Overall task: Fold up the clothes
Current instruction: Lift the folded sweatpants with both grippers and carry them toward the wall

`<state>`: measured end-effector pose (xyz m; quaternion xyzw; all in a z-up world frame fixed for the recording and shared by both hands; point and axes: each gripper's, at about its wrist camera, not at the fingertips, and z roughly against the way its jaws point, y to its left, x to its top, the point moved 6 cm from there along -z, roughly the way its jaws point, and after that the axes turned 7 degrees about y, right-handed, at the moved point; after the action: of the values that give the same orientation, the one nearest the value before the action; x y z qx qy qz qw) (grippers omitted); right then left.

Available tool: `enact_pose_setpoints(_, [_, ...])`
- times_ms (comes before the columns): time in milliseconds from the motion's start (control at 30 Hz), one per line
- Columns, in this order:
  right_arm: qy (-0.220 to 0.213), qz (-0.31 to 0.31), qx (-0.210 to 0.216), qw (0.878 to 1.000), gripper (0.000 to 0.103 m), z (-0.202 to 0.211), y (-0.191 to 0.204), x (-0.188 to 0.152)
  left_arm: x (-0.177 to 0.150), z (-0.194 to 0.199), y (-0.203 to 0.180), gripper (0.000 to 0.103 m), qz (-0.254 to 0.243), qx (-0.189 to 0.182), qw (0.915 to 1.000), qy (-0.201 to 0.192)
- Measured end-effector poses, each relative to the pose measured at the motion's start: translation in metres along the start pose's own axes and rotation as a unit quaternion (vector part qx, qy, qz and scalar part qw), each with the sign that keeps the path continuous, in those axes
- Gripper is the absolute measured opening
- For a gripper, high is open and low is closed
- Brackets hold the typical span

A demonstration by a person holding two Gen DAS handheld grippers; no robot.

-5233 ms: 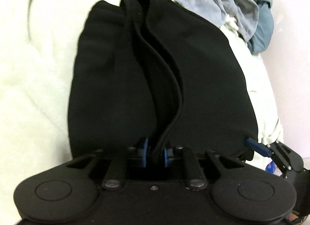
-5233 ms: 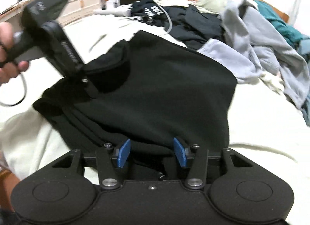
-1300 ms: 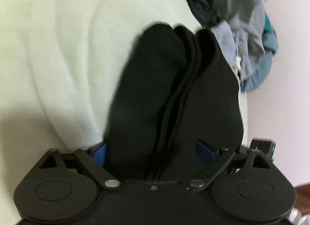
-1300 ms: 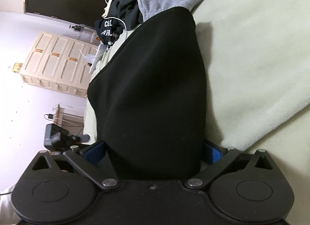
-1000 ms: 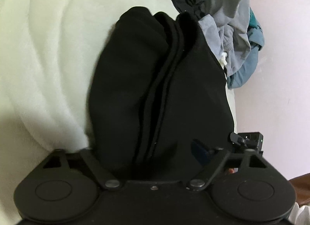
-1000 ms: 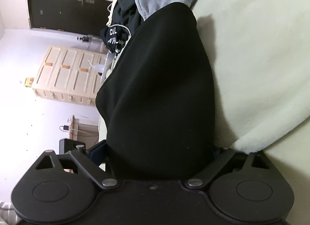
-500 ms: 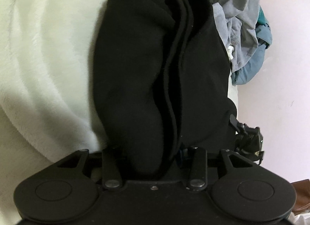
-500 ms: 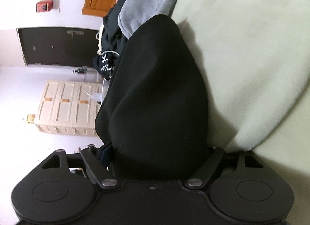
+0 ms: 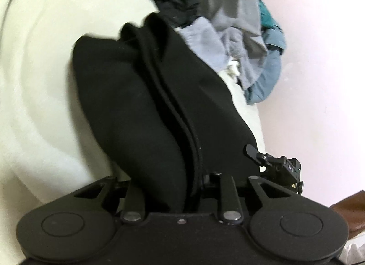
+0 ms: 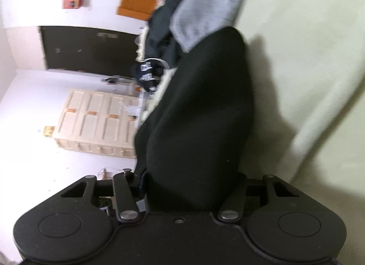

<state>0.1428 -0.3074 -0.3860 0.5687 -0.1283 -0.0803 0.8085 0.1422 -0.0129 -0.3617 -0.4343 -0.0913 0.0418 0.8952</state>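
A black garment (image 9: 148,105), folded into a thick bundle with layered edges down its middle, lies on the cream blanket (image 9: 41,71). My left gripper (image 9: 182,185) is shut on its near end, with the cloth hiding the pads. In the right wrist view the same black garment (image 10: 200,117) fills the centre, and my right gripper (image 10: 189,185) is shut on its thick fold, fingertips buried in fabric. The right gripper (image 9: 273,164) shows at the bundle's right edge in the left wrist view.
A pile of unfolded grey, blue and dark clothes (image 9: 228,14) lies just beyond the bundle. A grey garment (image 10: 194,3) touches its far end. Off the bed stand cream drawers (image 10: 98,121) and a dark door (image 10: 86,48). A pale wall (image 9: 319,60) lies right.
Both grippers were open around the bundle a second ago and have closed on it. The bundle has shifted in view and both cameras have turned with it.
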Motion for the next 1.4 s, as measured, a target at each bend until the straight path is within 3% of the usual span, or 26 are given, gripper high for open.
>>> enact_pose_setpoints(133, [-0.018,0.022,0.001,1.0,0.054,0.014,0.019,-0.002,0.009,0.001,-0.031,0.023,-0.024,-0.02,0.9995,-0.01])
enact_pose_setpoints(333, [-0.093,0.03,0.021,0.995,0.054,0.07,0.029,0.004,0.037,-0.02,-0.096,0.023,-0.09,-0.04,0.9951,0.001])
enact_pose_setpoints(467, [-0.158,0.043,0.007,0.986,0.054,0.13,0.035,0.01,0.064,-0.056,-0.147,0.023,-0.146,-0.054,0.9874,0.029])
enact_pose_setpoints(533, [-0.195,0.051,-0.005,0.979,0.054,0.167,0.036,0.011,0.074,-0.083,-0.184,0.023,-0.185,-0.065,0.9793,0.05])
enact_pose_setpoints(633, [-0.267,0.061,-0.031,0.961,0.054,0.234,0.038,0.007,0.092,-0.142,-0.258,0.023,-0.257,-0.082,0.9586,0.091])
enact_pose_setpoints(667, [-0.294,0.062,-0.045,0.953,0.054,0.256,0.038,0.004,0.094,-0.153,-0.271,0.023,-0.267,-0.084,0.9549,0.098])
enact_pose_setpoints(733, [-0.342,0.073,-0.085,0.933,0.054,0.29,0.038,-0.002,0.099,-0.201,-0.316,0.023,-0.312,-0.087,0.9376,0.127])
enact_pose_setpoints(867, [-0.418,0.069,-0.144,0.894,0.054,0.333,0.029,-0.016,0.089,-0.272,-0.368,0.023,-0.368,-0.081,0.9114,0.165])
enact_pose_setpoints(967, [-0.458,0.049,-0.189,0.868,0.054,0.354,0.0,-0.025,0.07,-0.317,-0.387,0.023,-0.394,-0.074,0.8973,0.185])
enact_pose_setpoints(1067, [-0.488,0.0,-0.189,0.852,0.056,0.366,-0.032,-0.033,0.048,-0.379,-0.396,0.023,-0.432,-0.043,0.8775,0.204])
enact_pose_setpoints(1133, [-0.509,-0.037,-0.198,0.837,0.056,0.371,-0.054,-0.042,0.038,-0.415,-0.391,0.022,-0.438,-0.017,0.8718,0.218])
enact_pose_setpoints(1200, [-0.507,-0.053,-0.247,0.824,0.055,0.363,-0.076,-0.049,0.031,-0.446,-0.386,0.023,-0.442,0.007,0.867,0.229])
enact_pose_setpoints(1267, [-0.517,-0.097,-0.252,0.812,0.055,0.361,-0.101,-0.053,0.035,-0.455,-0.381,0.023,-0.439,0.021,0.8689,0.227])
enact_pose_setpoints(1333, [-0.521,-0.102,-0.276,0.801,0.056,0.366,-0.111,-0.057,0.039,-0.465,-0.377,0.023,-0.436,0.035,0.8707,0.225])
enact_pose_setpoints(1400, [-0.523,-0.103,-0.292,0.794,0.064,0.37,-0.115,-0.058,0.043,-0.474,-0.373,0.025,-0.433,0.049,0.8722,0.223])
